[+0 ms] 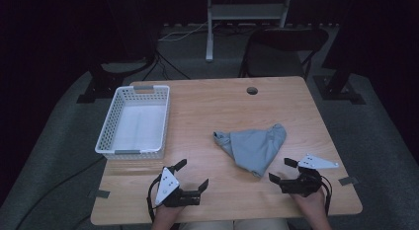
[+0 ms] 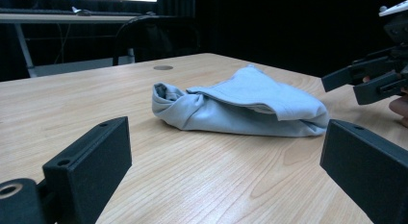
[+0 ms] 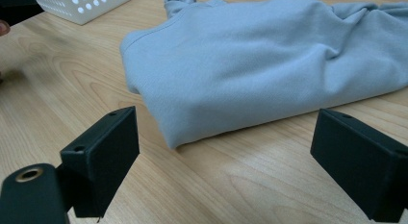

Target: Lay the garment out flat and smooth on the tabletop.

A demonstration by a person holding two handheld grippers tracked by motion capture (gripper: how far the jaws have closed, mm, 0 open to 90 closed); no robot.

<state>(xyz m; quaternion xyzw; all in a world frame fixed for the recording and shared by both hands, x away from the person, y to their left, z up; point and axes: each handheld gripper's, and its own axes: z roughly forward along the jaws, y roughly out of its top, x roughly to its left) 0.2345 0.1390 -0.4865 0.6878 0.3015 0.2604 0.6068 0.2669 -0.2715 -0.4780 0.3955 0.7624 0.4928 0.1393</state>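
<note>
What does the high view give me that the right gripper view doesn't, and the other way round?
High view alone: the whole white basket with its empty floor, the table's round hole, the chair behind, and both open grippers, left gripper and right gripper. Right gripper view alone: the folded near edge of the grey cloth close up, lying flat. Both: cloth, basket, wooden table.
</note>
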